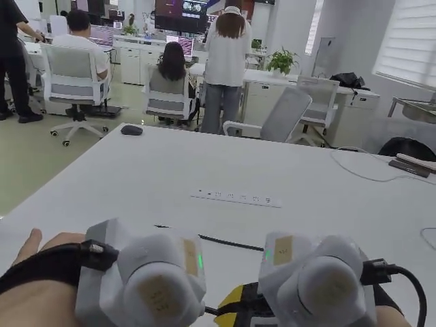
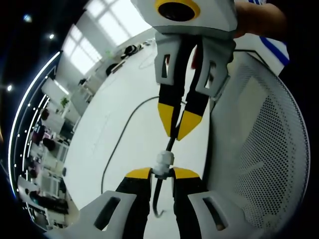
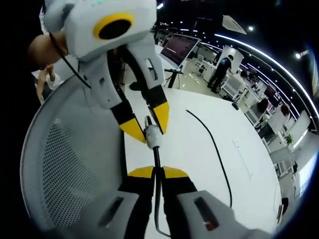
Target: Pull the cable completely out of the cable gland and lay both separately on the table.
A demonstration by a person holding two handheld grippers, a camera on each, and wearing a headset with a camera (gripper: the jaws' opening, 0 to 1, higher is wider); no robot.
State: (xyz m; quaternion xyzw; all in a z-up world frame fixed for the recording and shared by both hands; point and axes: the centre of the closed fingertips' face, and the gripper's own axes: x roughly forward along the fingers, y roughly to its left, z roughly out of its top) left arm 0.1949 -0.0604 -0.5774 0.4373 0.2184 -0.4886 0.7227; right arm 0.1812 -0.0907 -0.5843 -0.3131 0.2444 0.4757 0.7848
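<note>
**White table: extraction pending**

Near edge: left gripper pinches the cable gland, right gripper clamps the black cable beside it (tail trailing far across). A loose pinch might let either slip.

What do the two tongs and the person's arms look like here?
The left tongs and right tongs match: white housings, black jaws with yellow tips. Each housing carries a tan sticker and a green light. A black lead plugs into each; a black strap crosses a wrist.
</note>
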